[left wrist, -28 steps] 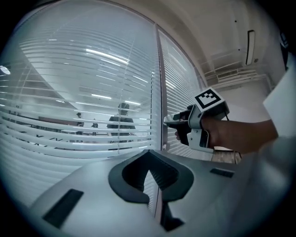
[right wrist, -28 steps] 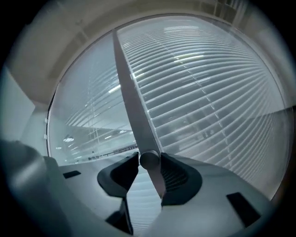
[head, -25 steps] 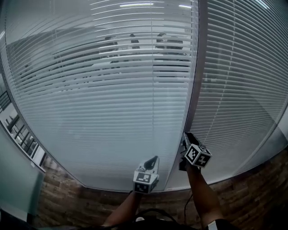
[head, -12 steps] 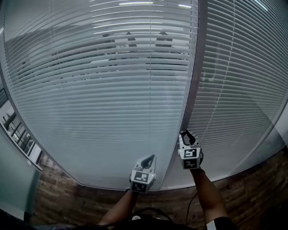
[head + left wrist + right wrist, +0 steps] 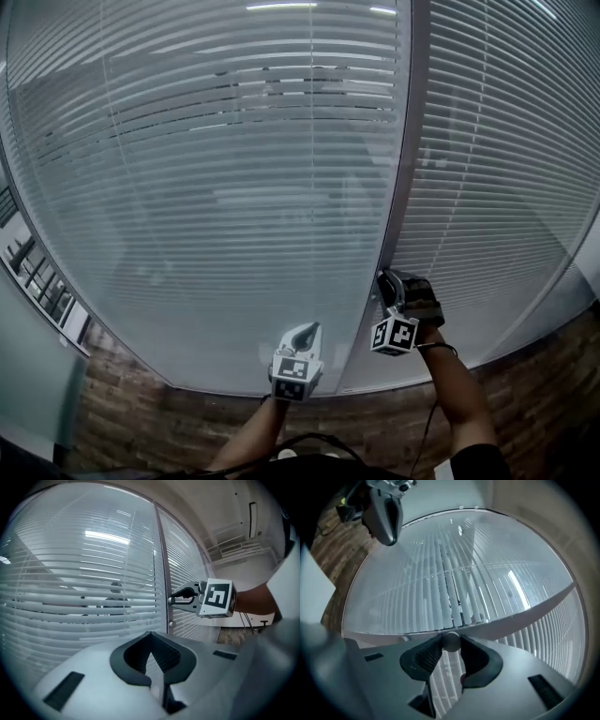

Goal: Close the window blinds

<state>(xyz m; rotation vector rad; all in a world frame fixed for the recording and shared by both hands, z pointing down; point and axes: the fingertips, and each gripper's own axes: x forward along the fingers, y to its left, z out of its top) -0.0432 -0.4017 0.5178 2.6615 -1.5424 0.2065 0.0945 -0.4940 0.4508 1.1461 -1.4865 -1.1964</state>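
Office glass wall with white horizontal slatted blinds (image 5: 234,187), grey vertical frame post (image 5: 410,141), right gripper (image 5: 386,281) pinching small round pale knob (image 5: 451,641) at post, left gripper (image 5: 309,330) pressed together, empty.

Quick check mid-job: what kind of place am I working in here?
Probably an office: wall-high slatted blinds behind glass in a metal frame, turned by a knob, plus a ceiling vent and wood-look floor.

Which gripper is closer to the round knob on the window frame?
Right. The right gripper is clamped on the knob; the left gripper hangs to its left, clear of it.
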